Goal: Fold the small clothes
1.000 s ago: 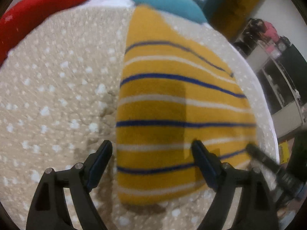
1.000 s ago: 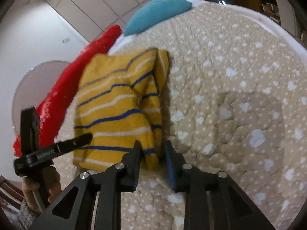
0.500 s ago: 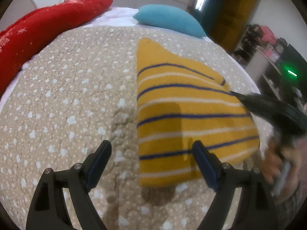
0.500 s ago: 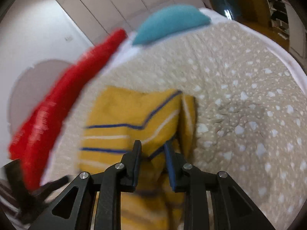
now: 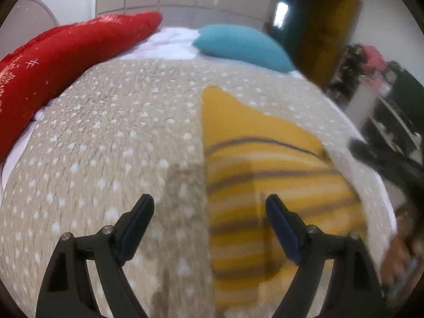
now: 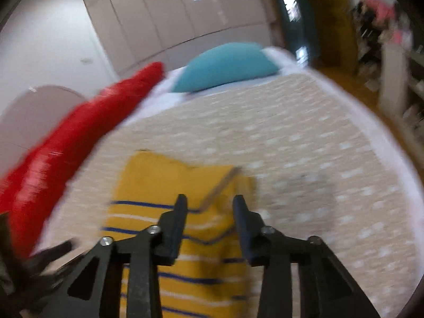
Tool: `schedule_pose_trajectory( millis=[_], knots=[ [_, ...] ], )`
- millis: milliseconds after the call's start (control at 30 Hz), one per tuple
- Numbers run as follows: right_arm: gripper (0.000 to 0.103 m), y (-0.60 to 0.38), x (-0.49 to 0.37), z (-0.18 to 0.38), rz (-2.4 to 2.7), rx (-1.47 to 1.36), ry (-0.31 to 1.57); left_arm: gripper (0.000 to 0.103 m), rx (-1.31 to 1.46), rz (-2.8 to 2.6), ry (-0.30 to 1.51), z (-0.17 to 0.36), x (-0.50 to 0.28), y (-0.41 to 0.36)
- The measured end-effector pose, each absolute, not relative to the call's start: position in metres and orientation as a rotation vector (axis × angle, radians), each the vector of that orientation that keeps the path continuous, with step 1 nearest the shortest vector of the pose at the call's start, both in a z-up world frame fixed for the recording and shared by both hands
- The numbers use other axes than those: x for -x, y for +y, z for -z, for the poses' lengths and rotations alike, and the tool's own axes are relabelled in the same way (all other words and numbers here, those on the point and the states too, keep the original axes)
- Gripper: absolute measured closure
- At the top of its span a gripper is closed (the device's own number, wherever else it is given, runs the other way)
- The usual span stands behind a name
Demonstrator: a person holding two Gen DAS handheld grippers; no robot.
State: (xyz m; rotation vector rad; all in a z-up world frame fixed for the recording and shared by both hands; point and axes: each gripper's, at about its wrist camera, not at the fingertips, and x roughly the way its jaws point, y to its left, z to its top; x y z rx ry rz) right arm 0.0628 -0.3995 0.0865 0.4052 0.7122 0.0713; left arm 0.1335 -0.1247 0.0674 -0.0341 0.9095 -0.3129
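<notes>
Item: small yellow sweater (image 5: 267, 185), striped in dark blue and white. It is laid flat on the bed (image 5: 111, 143), on a beige spotted cover, nearer the foot than the teal pillow (image 5: 241, 46) and to the right of the long red cushion (image 5: 61, 55) as seen from the foot.

Progress: the fold is judged partly done. One side is seen turned inward over the body in the right wrist view, where a slanted edge crosses the upper stripes; the outline narrows to a point toward the teal pillow. Whether the other side has been folded cannot be told. A final fold across the length, bringing hem toward neckline, is judged to be left.

Condition: the knit lies smooth, without bunching; the folded flap sits slightly raised at its edge. Both views are blurred, so finer detail is not readable.

Left tongs (image 5: 210, 212): spread wide, nothing held, placed above the hem end of the sweater, farthest from the teal pillow, with one finger over the cover and one over the yellow knit.

Right tongs (image 6: 210, 209): parted moderately, nothing gripped, placed over the folded flap (image 6: 225, 182), on the sweater's side away from the red cushion.
</notes>
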Motion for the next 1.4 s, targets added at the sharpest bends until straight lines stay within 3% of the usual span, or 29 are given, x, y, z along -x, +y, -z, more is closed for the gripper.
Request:
schedule_pose_trajectory(
  millis=[267, 500, 633, 800, 1033, 1167, 1267, 1400],
  knots=[
    [0.075, -0.409, -0.105, -0.016, -0.077, -0.560, 0.863, 0.009, -0.060, 0.282, 0.989, -0.041, -0.168, -0.142],
    [0.072, -0.406, -0.101, -0.054, -0.085, -0.462, 0.808, 0.011, -0.096, 0.318, 0.865, -0.086, -0.176, -0.152],
    [0.072, -0.403, -0.124, -0.046, -0.067, -0.466, 0.834, 0.010, -0.149, 0.271, 0.989, -0.054, -0.212, -0.167],
    [0.071, -0.409, -0.134, -0.024, -0.036, -0.509, 0.860, 0.007, 0.063, 0.295, 1.075, -0.036, -0.223, -0.144],
    [0.070, -0.401, -0.084, -0.061, -0.103, -0.522, 0.742, 0.007, 0.115, 0.275, 0.913, -0.073, -0.162, -0.112],
    [0.067, -0.365, -0.066, -0.053, -0.121, -0.378, 0.754, 0.007, 0.126, 0.246, 0.861, -0.073, -0.129, -0.102],
    [0.067, -0.351, -0.060, -0.039, -0.073, -0.256, 0.793, 0.007, 0.063, 0.209, 0.805, -0.072, -0.107, -0.101],
    [0.065, -0.353, -0.040, -0.062, -0.026, -0.272, 0.752, 0.003, -0.030, 0.146, 0.634, -0.080, -0.081, -0.097]
  ],
)
